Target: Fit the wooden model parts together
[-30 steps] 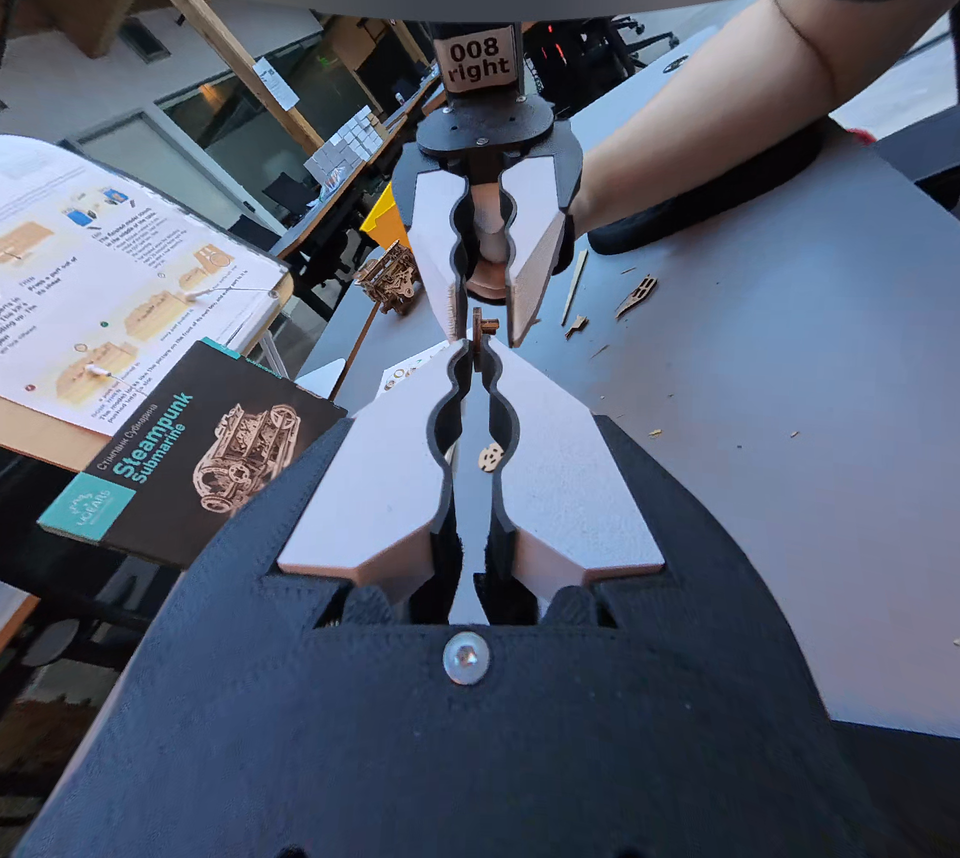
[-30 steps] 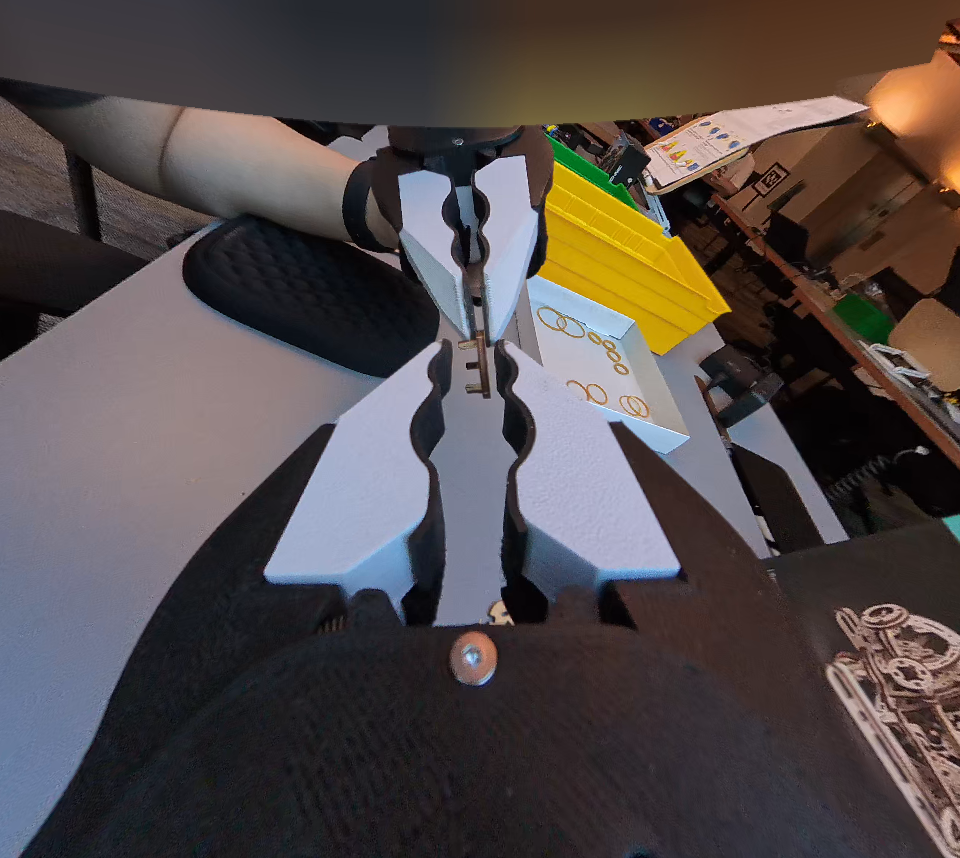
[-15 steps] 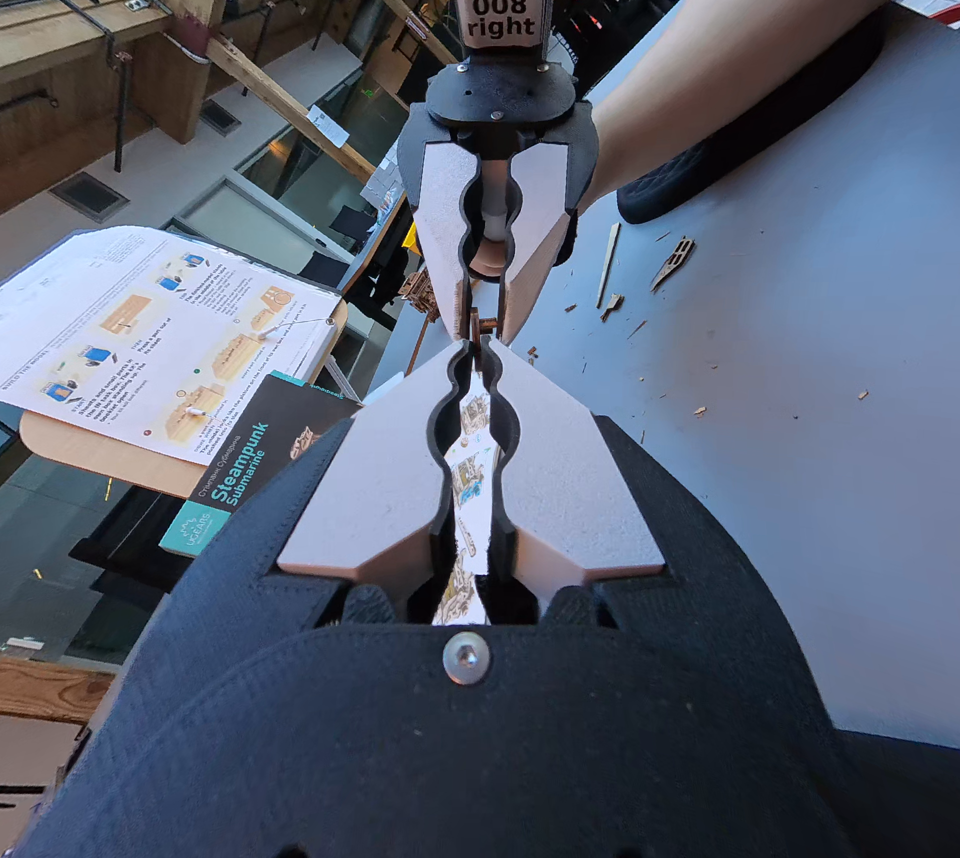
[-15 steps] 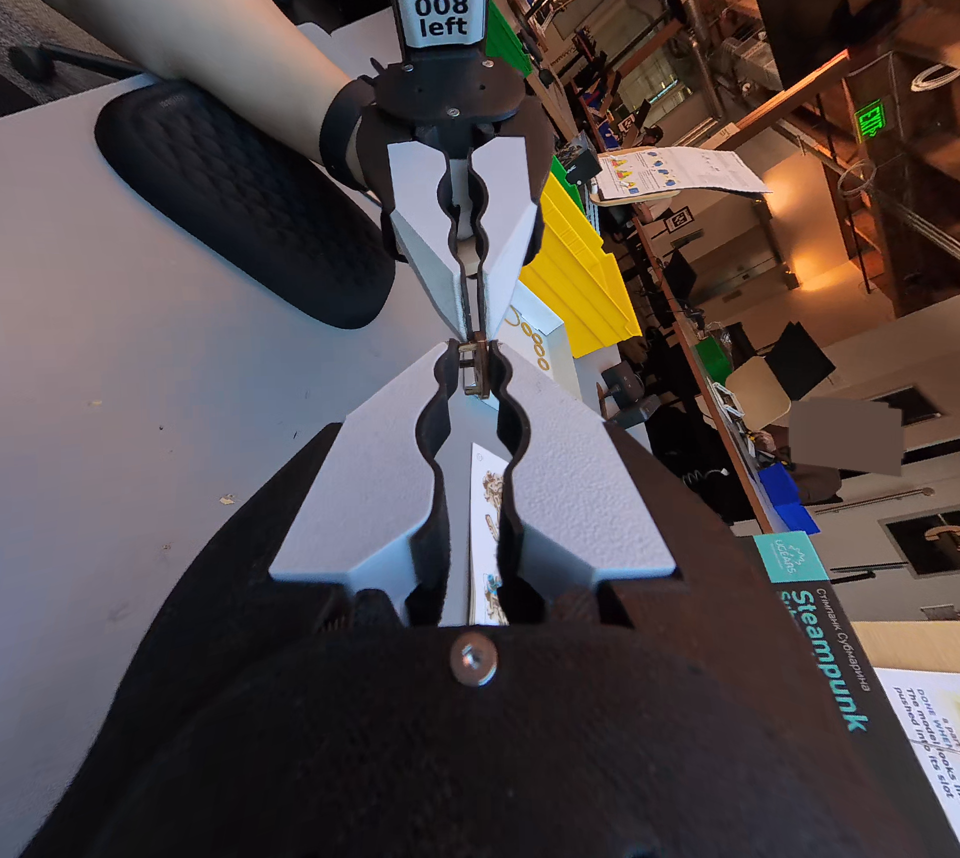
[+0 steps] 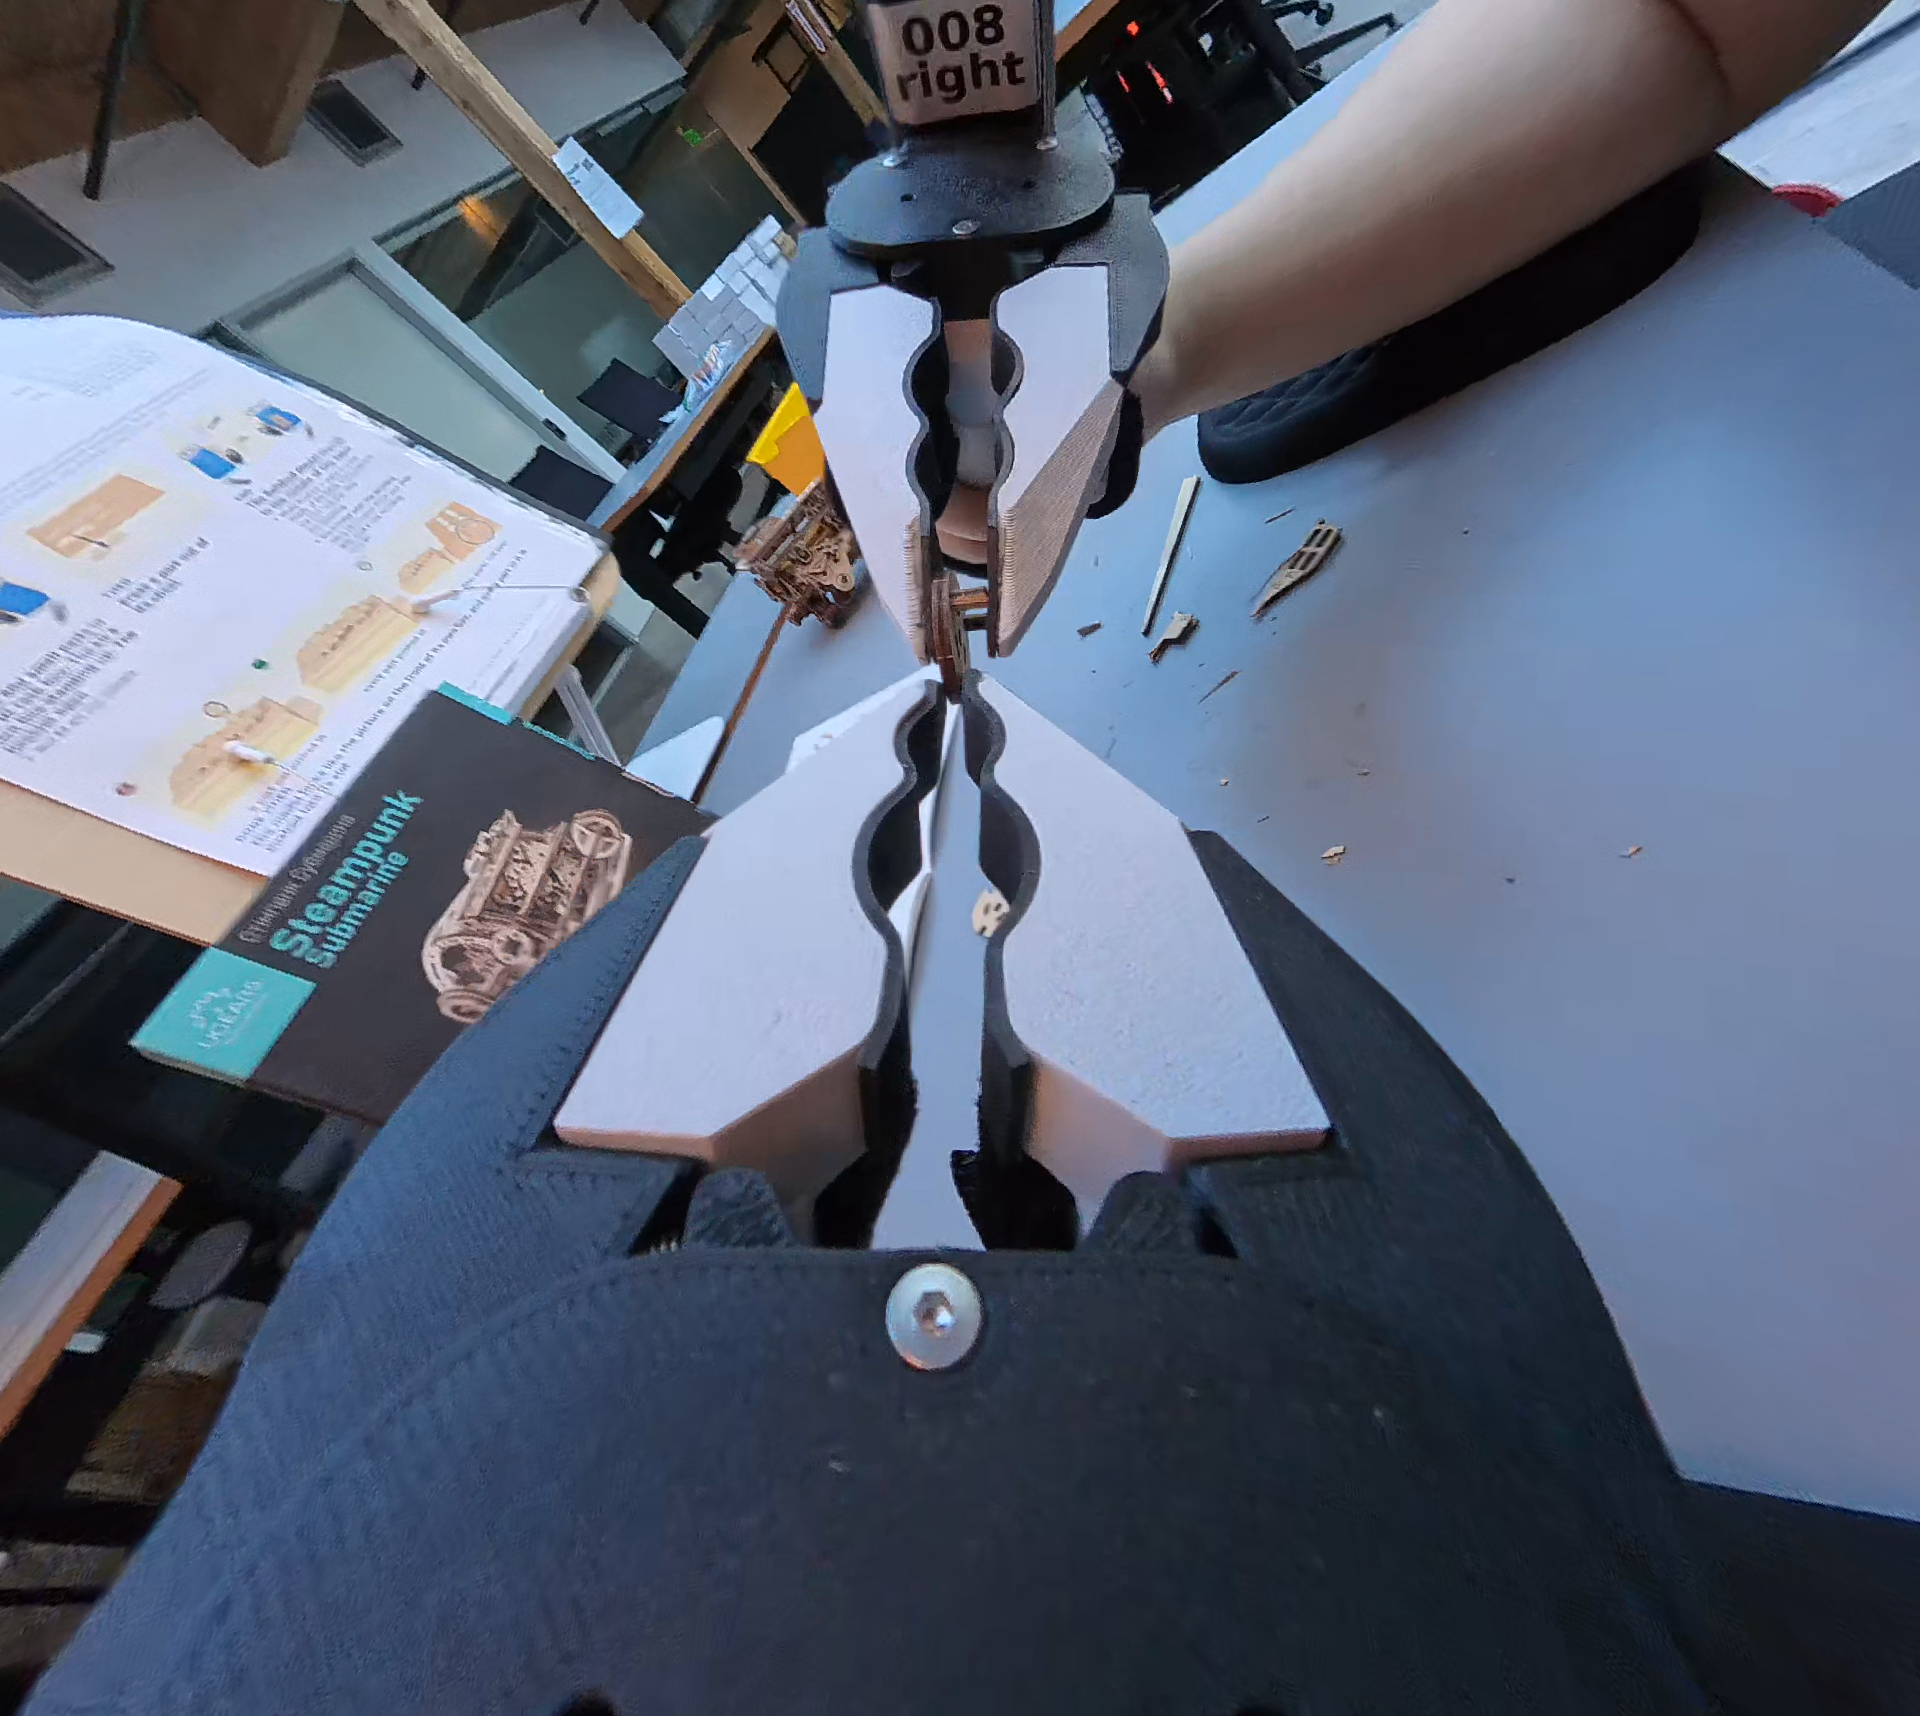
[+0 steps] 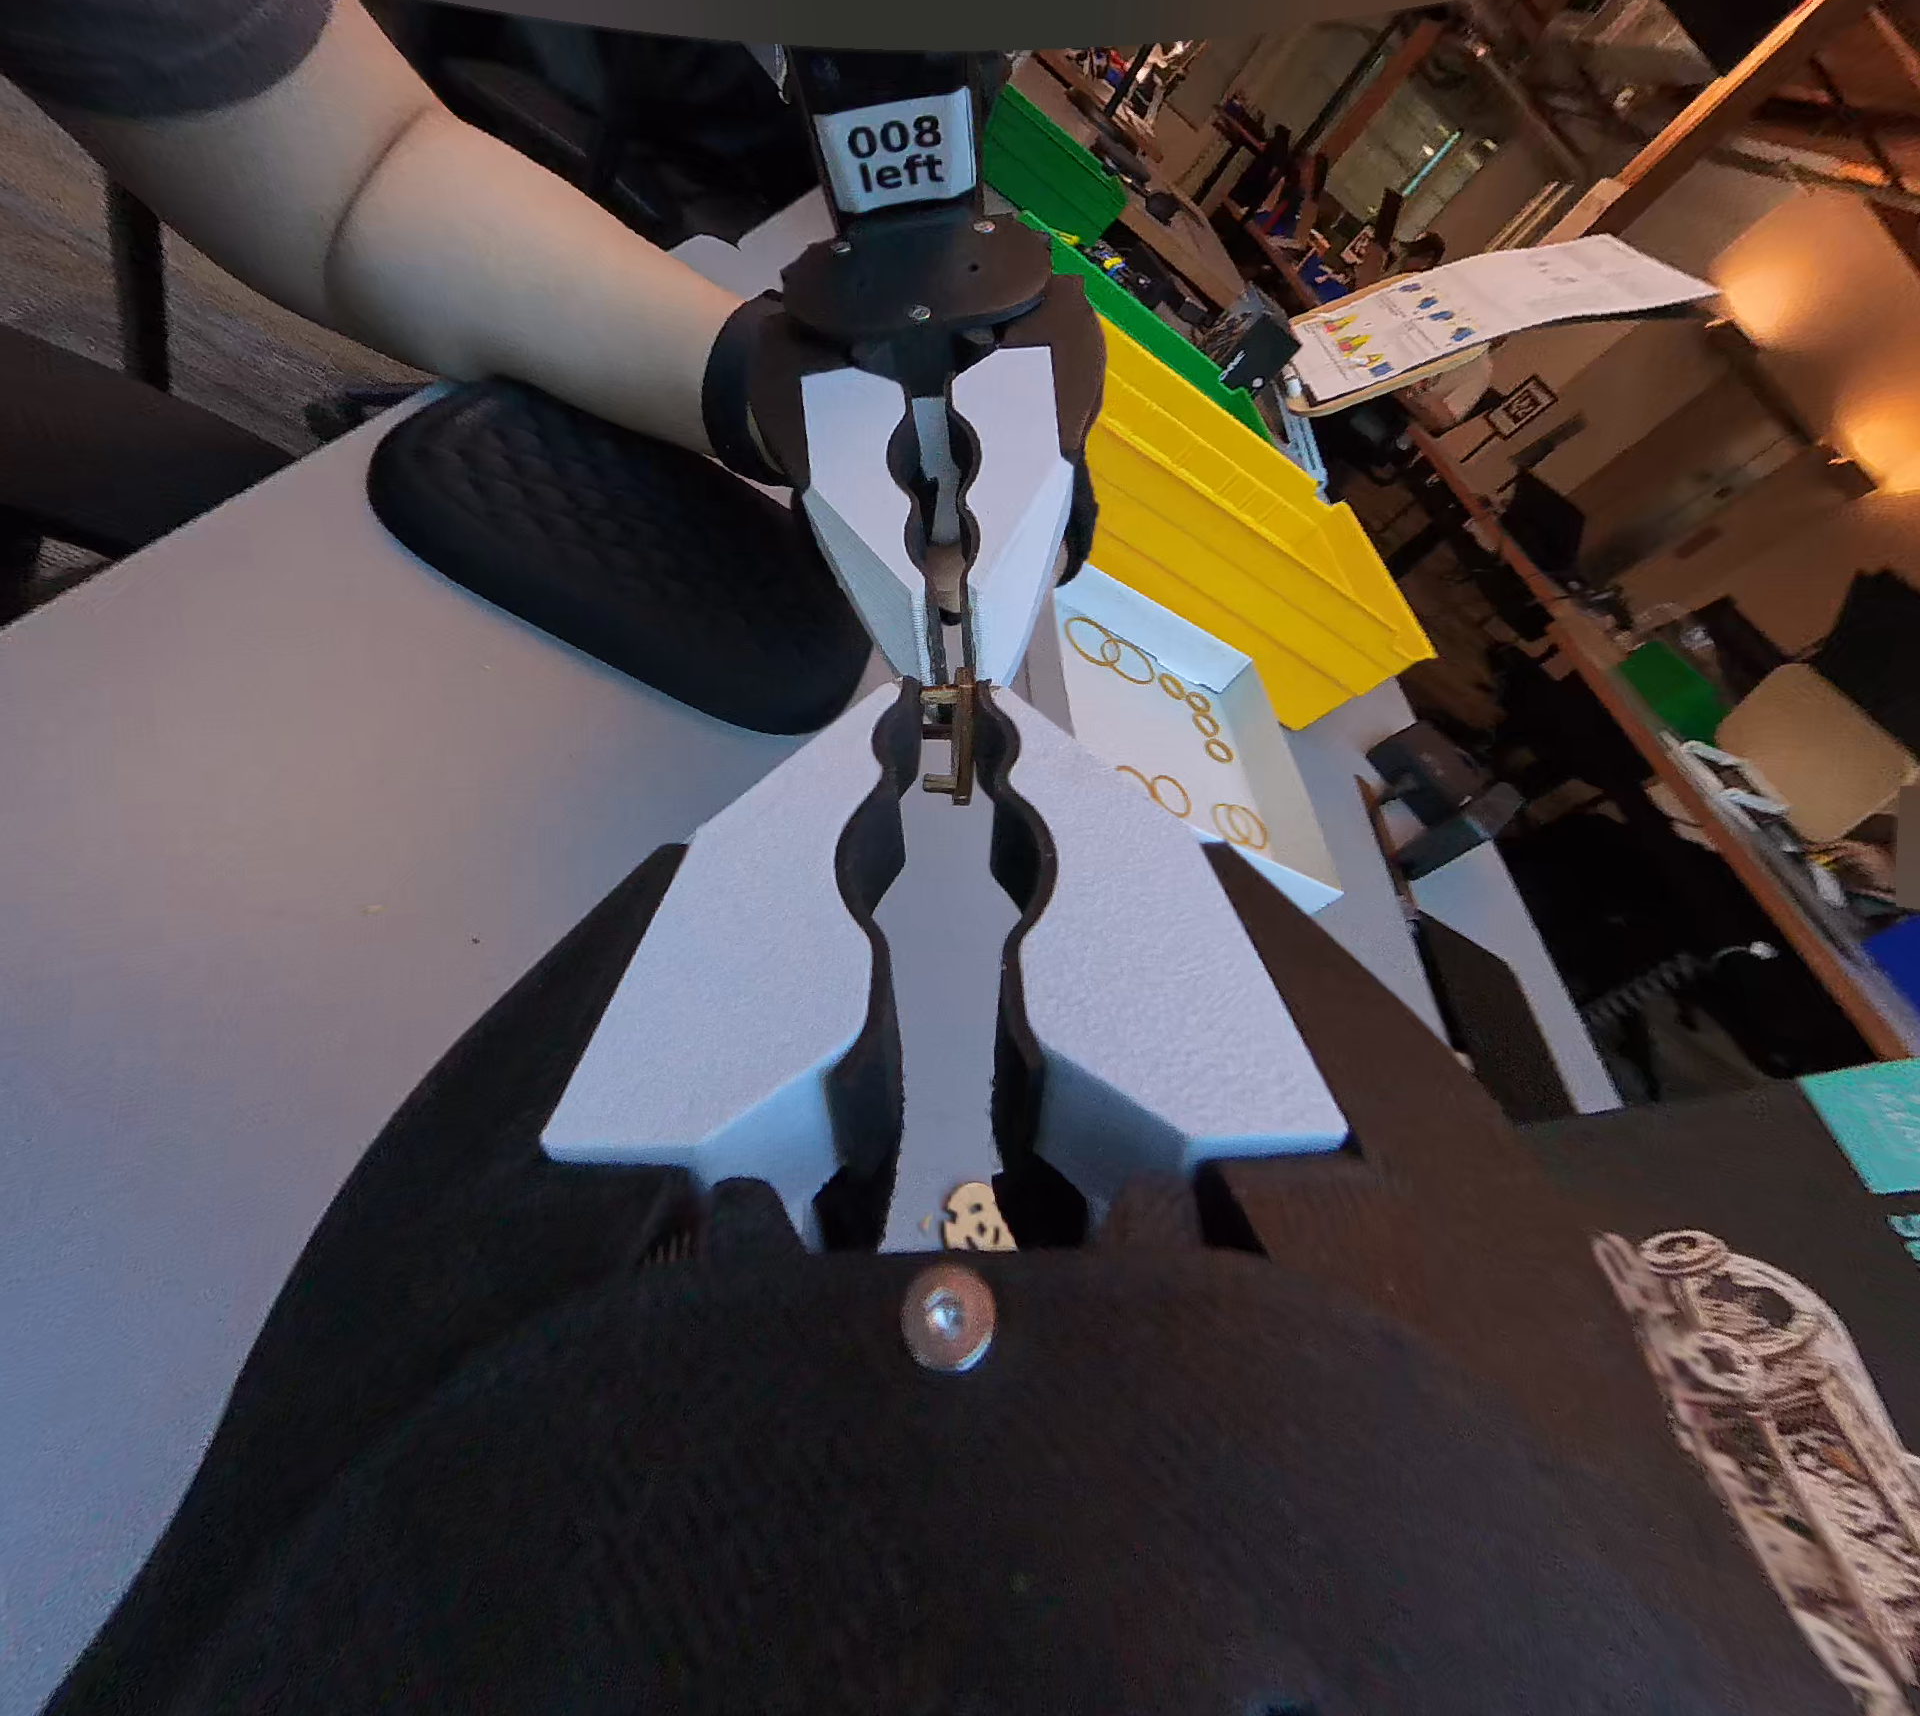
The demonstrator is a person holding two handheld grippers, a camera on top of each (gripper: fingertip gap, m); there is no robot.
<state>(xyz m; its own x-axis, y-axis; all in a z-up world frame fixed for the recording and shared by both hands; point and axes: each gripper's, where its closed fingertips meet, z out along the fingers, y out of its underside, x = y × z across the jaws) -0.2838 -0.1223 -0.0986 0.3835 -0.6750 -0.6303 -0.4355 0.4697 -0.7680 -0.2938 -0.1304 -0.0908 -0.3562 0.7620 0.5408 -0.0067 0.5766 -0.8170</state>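
Observation:
My two grippers meet tip to tip above the grey table (image 5: 1558,835). My right gripper (image 6: 951,692) is shut on a small brown wooden part with pegs (image 6: 954,747); in the left wrist view the right gripper (image 5: 954,650) hangs from above with that part (image 5: 951,617) between its tips. My left gripper (image 5: 951,692) is shut, its tips touching the part. In the right wrist view the left gripper (image 6: 948,664) pinches a thin dark wooden piece (image 6: 940,627) that meets the pegged part.
An instruction sheet on a board (image 5: 260,575), a dark booklet (image 5: 416,887) and a built wooden model (image 5: 800,565) are at the left. Wood scraps (image 5: 1288,570), a loose wooden gear (image 5: 989,913), a black wrist rest (image 5: 1455,357), a white tray of rings (image 6: 1174,731) and a yellow bin (image 6: 1247,544) are around. My two grippers' fingertips are within a few centimetres of each other.
Both grippers stay shut and tip to tip. They tilted up half a second ago and have tilted back down toward the table.

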